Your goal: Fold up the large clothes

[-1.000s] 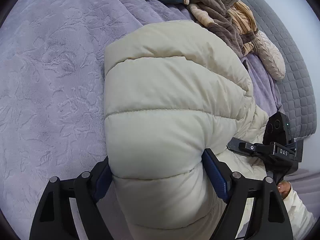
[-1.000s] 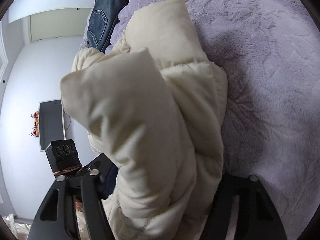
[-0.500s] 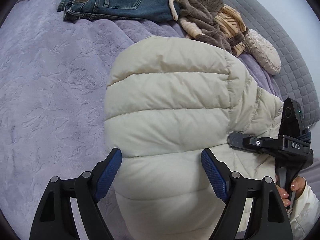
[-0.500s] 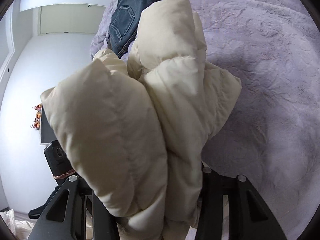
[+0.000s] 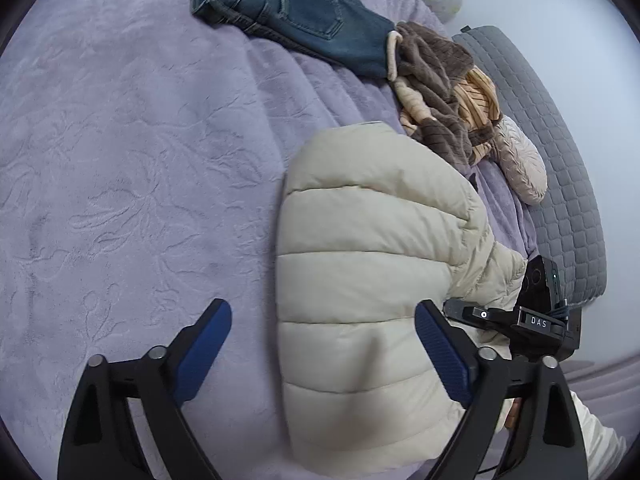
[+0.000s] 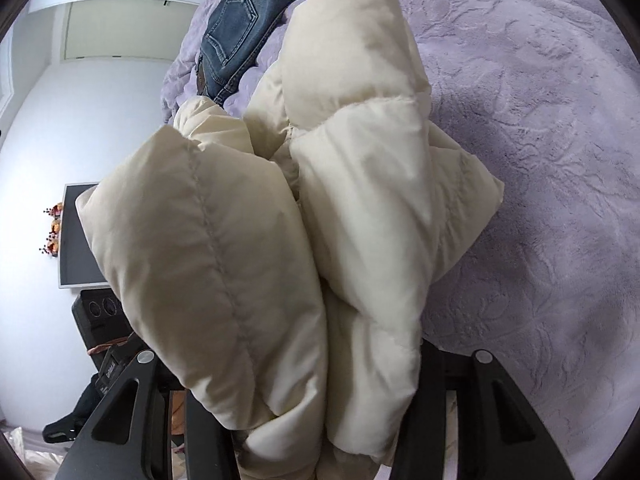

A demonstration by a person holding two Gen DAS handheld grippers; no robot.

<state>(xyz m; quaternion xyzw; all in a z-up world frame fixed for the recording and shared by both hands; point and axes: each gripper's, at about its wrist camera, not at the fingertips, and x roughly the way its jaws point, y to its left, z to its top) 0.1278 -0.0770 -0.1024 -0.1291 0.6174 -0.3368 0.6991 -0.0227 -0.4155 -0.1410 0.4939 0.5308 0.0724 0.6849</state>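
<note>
The white letters "DAS" are read on a small black plate on the right gripper (image 5: pixel 536 322), at the lower right of the left wrist view. A brown patch on the jeans (image 5: pixel 288 4) is seen, but its lettering cannot be read.

A soft purple blanket (image 5: pixel 132 168) with leafy marks pressed into it covers the bed. A grey quilted cover (image 5: pixel 560 168) lies along the bed's right edge. The wall (image 6: pixel 100 128) is plain white and brightly lit. On it hangs a dark flat screen (image 6: pixel 78 236) in a pale frame, with small orange decorations (image 6: pixel 54 232) beside it. A white door (image 6: pixel 120 28) stands past the bed's far corner.
</note>
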